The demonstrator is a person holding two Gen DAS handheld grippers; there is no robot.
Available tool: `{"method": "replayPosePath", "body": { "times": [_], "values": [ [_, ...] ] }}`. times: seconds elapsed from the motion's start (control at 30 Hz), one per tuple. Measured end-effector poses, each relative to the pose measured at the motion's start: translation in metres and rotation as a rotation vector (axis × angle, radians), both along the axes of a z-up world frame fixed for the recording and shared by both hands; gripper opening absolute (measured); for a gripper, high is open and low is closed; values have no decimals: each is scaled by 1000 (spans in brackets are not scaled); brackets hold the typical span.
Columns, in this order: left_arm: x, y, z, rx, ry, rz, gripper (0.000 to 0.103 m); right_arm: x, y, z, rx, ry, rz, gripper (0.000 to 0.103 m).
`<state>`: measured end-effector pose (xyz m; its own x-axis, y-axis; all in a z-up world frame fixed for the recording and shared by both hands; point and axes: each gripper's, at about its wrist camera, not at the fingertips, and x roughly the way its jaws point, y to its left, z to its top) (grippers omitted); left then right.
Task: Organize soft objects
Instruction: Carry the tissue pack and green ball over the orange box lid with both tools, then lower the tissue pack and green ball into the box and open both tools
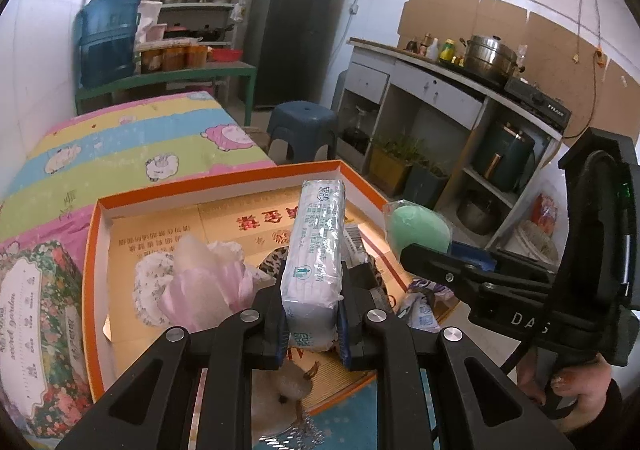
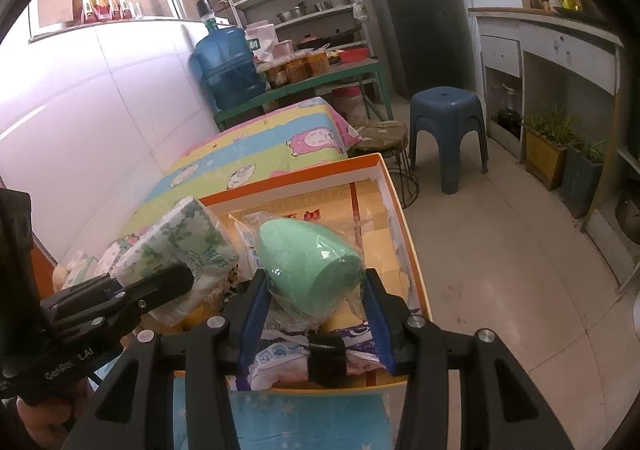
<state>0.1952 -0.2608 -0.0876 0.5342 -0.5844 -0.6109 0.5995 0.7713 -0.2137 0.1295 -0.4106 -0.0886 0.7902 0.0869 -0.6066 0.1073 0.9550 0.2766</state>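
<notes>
Bed (image 1: 132, 146): beyond both grippers, under a striped cartoon sheet; its long axis runs away from them toward the far shelves.
Orange box (image 1: 90, 250): open, shallow, directly ahead of and below both grippers; soft items lie inside it.
Floral tissue pack (image 1: 36, 322): left of the left gripper, outside the box's left wall, lying flat.
Tissue pack (image 1: 316, 250): clamped between the left gripper's pads at its near end; its long axis points forward and up, away from that gripper, over the box.
Green sponge (image 2: 308, 266): egg-shaped, in clear wrap, held between the right gripper's blue pads above the box's near right part; its rounded tip points away and to the left, its flat end toward the right pad.
Left gripper (image 1: 312, 324): jaws closed onto the tissue pack, narrow gap.
Right gripper (image 2: 316, 306): jaws partly apart, pressed on the sponge's wrapped sides.
Keychain (image 1: 298, 406): furry, with a chain, just below the left gripper.
</notes>
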Motion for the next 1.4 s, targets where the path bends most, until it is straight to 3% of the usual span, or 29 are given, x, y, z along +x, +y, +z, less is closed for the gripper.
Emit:
{"method": "replayPosePath", "body": {
  "times": [0.53,0.8,0.9,0.97,1.03,1.4],
  "values": [
    [11,-1,-20,19,48,20,19,16,5,-14,-19,57,-4,49],
    [14,4,-24,-10,75,22,21,15,5,-16,-13,47,-4,59],
    [13,5,-23,-11,67,23,29,14,5,-16,-8,39,-6,63],
    [12,5,-22,-10,56,27,46,13,4,-15,2,31,-9,63],
    [11,7,-20,-16,42,37,56,11,1,-14,14,23,-13,63],
    [4,23,-5,-71,23,61,60,0,1,1,15,-14,-25,63]
  ]
}}
